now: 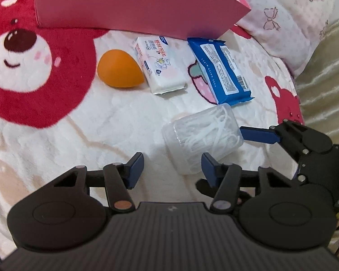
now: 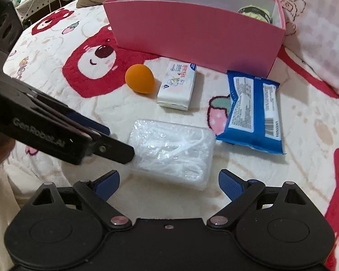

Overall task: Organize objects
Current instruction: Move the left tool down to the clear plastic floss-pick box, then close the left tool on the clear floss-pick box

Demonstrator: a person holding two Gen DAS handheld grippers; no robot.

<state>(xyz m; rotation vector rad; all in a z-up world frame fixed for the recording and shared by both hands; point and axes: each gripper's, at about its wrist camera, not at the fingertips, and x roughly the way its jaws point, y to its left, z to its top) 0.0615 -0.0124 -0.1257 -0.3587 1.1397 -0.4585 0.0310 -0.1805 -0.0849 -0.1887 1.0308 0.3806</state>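
Observation:
A clear plastic box of white floss picks (image 1: pixel 203 135) (image 2: pixel 171 151) lies on the bear-print blanket. My left gripper (image 1: pixel 173 169) stands open, with the box's near corner just inside its gap and its right finger beside the box. In the right wrist view the left gripper (image 2: pixel 115 150) reaches in from the left and its tip meets the box's left end. My right gripper (image 2: pixel 169 184) is open wide just short of the box; one of its blue fingers (image 1: pixel 258 134) touches the box's right end.
Beyond the floss box lie an orange egg-shaped sponge (image 2: pixel 139 78), a white tissue pack (image 2: pixel 177 85) and a blue wipes pack (image 2: pixel 253 110). An open pink box (image 2: pixel 192 33) stands behind them with a greenish item (image 2: pixel 256 13) inside. A pillow (image 1: pixel 293 22) lies at the right.

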